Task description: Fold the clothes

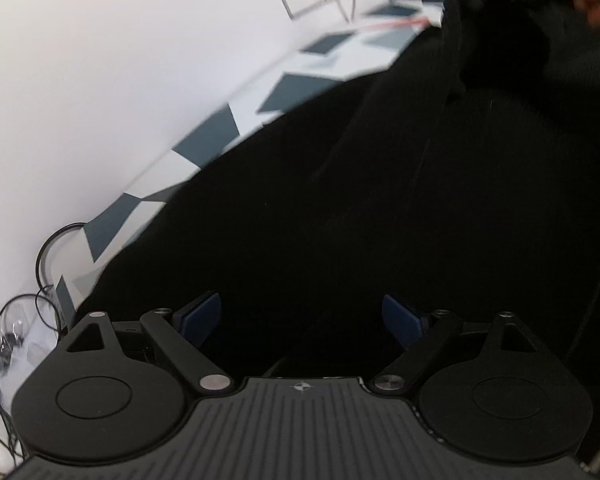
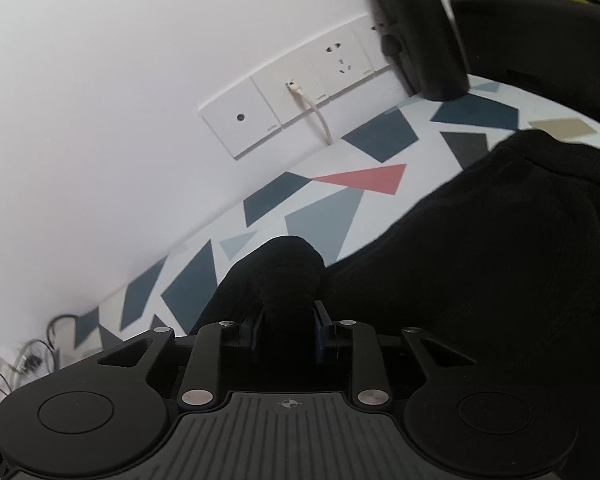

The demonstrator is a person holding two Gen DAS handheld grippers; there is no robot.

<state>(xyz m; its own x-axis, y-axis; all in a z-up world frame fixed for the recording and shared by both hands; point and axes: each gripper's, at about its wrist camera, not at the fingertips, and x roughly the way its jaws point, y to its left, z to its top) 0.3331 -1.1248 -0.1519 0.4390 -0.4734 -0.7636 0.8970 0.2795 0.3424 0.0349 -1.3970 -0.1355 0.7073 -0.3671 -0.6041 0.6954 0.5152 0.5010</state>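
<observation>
Black clothing is spread across a desk whose white surface is patterned with dark blue, grey and red angular shapes, and most of the desk seen from the left wrist is covered by it. The left tool is positioned above this fabric with its blue-padded fingers set wide apart; nothing is gripped between them. The left wrist view is blurred along the desk edge. The right tool is observed with its fingers drawn close together and clamped on a bunched fold of the same black clothing, which rises in a rounded hump just ahead of the fingertips. The remainder of the garment is seen lying to the right of that hump. A white wall stands behind the desk, and a row of white socket plates is mounted on it, with a pale cable plugged into one plate. A black cylindrical object is noted at the far edge of the desk near the sockets. Loose dark cables are visible at the lower left of the desk.
</observation>
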